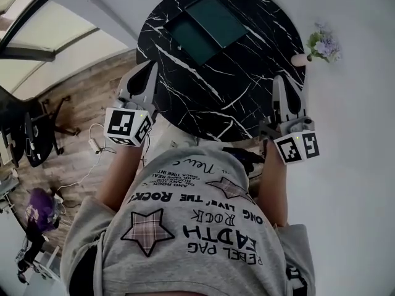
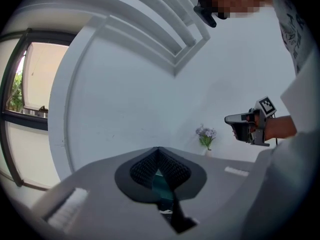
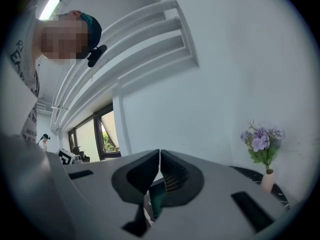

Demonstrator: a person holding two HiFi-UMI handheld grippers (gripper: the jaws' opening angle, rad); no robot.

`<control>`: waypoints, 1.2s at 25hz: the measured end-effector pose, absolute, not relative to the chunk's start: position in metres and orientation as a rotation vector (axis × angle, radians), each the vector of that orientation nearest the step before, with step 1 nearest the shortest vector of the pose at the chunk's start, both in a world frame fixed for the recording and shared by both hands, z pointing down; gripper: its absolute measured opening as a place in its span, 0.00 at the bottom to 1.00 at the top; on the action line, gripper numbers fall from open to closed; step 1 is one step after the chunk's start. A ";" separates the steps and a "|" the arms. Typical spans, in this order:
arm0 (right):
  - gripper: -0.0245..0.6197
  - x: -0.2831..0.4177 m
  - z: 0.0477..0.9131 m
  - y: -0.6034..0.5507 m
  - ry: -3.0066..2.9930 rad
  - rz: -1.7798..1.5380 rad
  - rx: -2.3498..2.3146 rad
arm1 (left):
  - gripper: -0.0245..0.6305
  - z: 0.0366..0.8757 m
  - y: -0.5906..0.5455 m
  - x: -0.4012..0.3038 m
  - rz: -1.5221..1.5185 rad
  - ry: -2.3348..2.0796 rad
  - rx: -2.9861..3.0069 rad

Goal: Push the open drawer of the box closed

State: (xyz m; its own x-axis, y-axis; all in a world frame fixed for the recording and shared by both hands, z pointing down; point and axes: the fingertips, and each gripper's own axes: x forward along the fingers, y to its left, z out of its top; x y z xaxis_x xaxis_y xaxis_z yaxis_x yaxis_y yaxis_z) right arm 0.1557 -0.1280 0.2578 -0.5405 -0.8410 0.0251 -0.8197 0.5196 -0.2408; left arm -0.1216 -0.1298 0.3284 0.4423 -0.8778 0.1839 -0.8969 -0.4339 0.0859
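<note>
A dark teal box (image 1: 207, 28) lies flat on the far part of a round black marble table (image 1: 241, 97). Its lower-left section looks slightly offset, but I cannot tell how far the drawer stands out. My left gripper (image 1: 150, 68) hovers at the table's left edge, short of the box, with jaws shut and empty. My right gripper (image 1: 279, 82) is over the table's right edge, also shut and empty. In the left gripper view the pads meet at the left gripper (image 2: 159, 151). In the right gripper view the right gripper (image 3: 160, 156) is closed, with teal showing below.
A small vase of purple flowers (image 1: 321, 47) stands at the table's far right edge, also seen as the vase (image 3: 262, 154). White wall lies to the right. Wood floor (image 1: 68, 159) with chairs and a cable is on the left. The person's grey T-shirt (image 1: 197, 227) fills the foreground.
</note>
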 end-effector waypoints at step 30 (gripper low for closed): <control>0.06 0.156 0.295 -0.187 2.881 -0.417 -1.224 | 0.05 0.373 -0.158 -0.104 0.233 -1.662 2.391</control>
State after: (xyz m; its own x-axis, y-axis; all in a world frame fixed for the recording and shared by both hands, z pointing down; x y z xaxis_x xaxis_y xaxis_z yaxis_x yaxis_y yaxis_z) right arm 0.1555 -0.1867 0.2949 -0.6992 -0.7053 0.1170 -0.7095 0.6645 -0.2346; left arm -0.1036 -0.1578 0.3734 0.3482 -0.9026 0.2533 -0.9374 -0.3365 0.0894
